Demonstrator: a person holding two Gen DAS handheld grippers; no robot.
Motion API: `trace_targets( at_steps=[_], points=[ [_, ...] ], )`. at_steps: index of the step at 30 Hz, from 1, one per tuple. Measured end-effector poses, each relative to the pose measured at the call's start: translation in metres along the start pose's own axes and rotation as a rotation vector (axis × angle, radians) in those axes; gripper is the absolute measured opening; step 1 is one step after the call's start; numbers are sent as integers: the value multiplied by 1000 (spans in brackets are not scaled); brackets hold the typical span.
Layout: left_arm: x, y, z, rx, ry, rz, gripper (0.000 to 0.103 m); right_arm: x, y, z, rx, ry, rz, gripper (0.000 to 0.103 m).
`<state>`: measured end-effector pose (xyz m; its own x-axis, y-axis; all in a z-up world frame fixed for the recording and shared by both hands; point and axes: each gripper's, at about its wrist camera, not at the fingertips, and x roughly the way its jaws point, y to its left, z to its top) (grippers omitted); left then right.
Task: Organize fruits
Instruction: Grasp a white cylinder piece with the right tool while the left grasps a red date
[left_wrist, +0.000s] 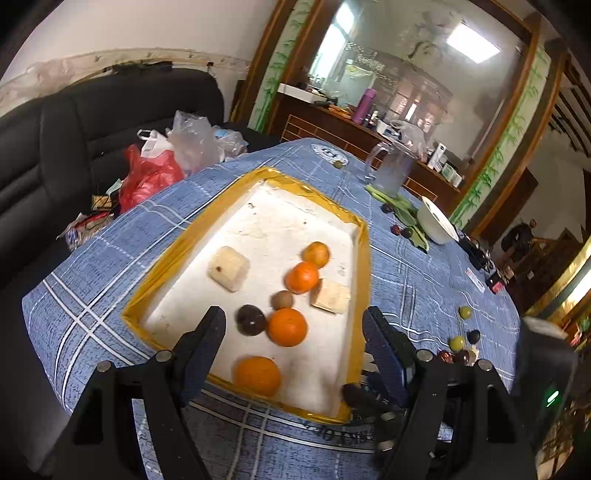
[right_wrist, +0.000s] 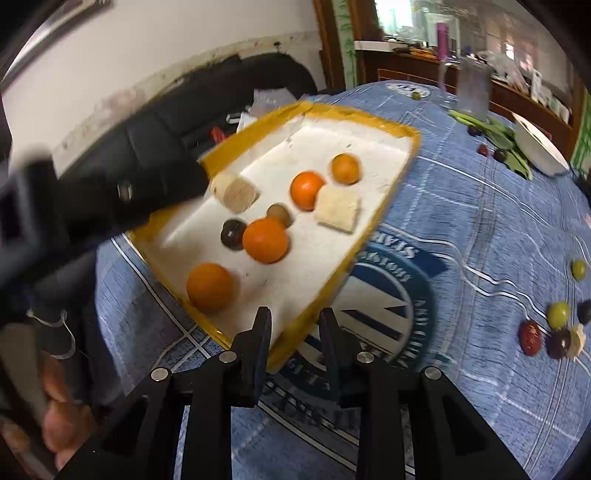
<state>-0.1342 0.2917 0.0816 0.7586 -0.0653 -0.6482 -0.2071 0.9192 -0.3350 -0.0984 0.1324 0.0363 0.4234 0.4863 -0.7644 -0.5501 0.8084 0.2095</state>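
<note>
A white foam tray (left_wrist: 258, 218) with a yellow taped rim (right_wrist: 391, 127) lies on the blue tablecloth. It holds several oranges (left_wrist: 287, 326) (right_wrist: 265, 239), a dark round fruit (left_wrist: 251, 319) (right_wrist: 232, 233), a small brown fruit (left_wrist: 282, 299) (right_wrist: 279, 213) and two pale blocks (left_wrist: 228, 268) (right_wrist: 338, 209). My left gripper (left_wrist: 293, 325) is open above the tray's near end, empty. My right gripper (right_wrist: 295, 325) is open a little over the tray's near corner, empty. Loose small green, red and dark fruits (right_wrist: 557, 314) (left_wrist: 458, 343) lie on the cloth to the right.
A white bowl (left_wrist: 436, 221) (right_wrist: 539, 147), green leaves (left_wrist: 402, 212) and a glass jug (left_wrist: 391, 171) (right_wrist: 474, 88) stand at the table's far right. Plastic bags (left_wrist: 159, 166) sit on a black sofa (left_wrist: 74, 129) at the left. A sideboard (left_wrist: 332, 125) is behind.
</note>
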Motion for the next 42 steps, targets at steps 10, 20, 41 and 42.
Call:
trace_targets(
  at_steps=[10,20,41,42],
  points=[
    [24,-49,-13,106,66,-36,77,-77,-136,-22,166,-112,-217,45],
    [48,-124,-37,266,154,-94,77,-99,-239,-29,348,-150,-241,45],
    [120,-222,-78,609,255,-262,35,-60,-241,-38,375,-94,-87,31],
    [123,-223,-78,615,252,-254,35,-62,-242,-38,384,-102,-81,28]
  ],
)
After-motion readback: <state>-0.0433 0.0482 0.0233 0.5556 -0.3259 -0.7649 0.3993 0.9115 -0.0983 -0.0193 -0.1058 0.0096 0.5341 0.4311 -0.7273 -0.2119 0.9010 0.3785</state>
